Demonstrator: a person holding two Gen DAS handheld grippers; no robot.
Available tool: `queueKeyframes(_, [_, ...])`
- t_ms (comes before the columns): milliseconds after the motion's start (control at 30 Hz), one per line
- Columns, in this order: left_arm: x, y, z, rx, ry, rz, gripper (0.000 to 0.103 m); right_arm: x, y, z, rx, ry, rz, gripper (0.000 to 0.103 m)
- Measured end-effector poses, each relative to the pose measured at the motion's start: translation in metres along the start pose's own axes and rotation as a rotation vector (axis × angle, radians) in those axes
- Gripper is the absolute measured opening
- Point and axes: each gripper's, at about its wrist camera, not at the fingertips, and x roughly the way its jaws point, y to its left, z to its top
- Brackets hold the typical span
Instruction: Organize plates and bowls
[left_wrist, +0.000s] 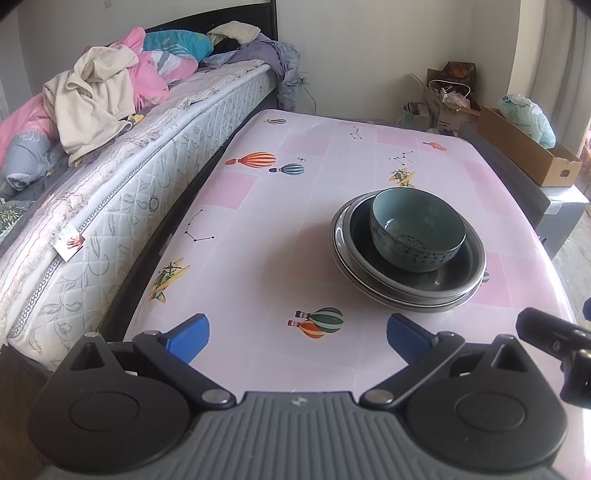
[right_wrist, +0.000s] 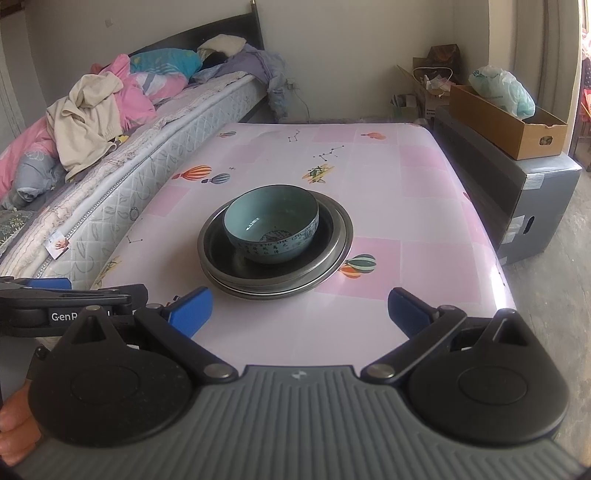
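A teal bowl (left_wrist: 417, 229) (right_wrist: 271, 223) with dark writing on its side sits upright inside stacked dark grey plates (left_wrist: 406, 290) (right_wrist: 338, 230) on the pink table (left_wrist: 258, 229) (right_wrist: 406, 177). My left gripper (left_wrist: 298, 338) is open, its blue fingers wide apart above the near table edge, short of the stack and to its left. My right gripper (right_wrist: 300, 312) is open too, nothing between its fingers, with the stack just ahead. Part of the left gripper's body (right_wrist: 62, 308) shows at the right view's left edge.
A bed (left_wrist: 122, 184) with heaped clothes runs along the table's left side. A dark cabinet (right_wrist: 517, 192) carrying a cardboard box (right_wrist: 506, 122) stands to the right. More boxes (left_wrist: 447, 96) fill the far corner. A hand (right_wrist: 14, 424) shows at lower left.
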Motion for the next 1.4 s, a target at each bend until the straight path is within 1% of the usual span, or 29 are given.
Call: queueKeyframes(1400, [0.0011,0.0027,-0.0036,-0.009,0.010,-0.004,0.103,0.0040,0.0037,0.0004,-0.007,0.013,-0.007,0.102])
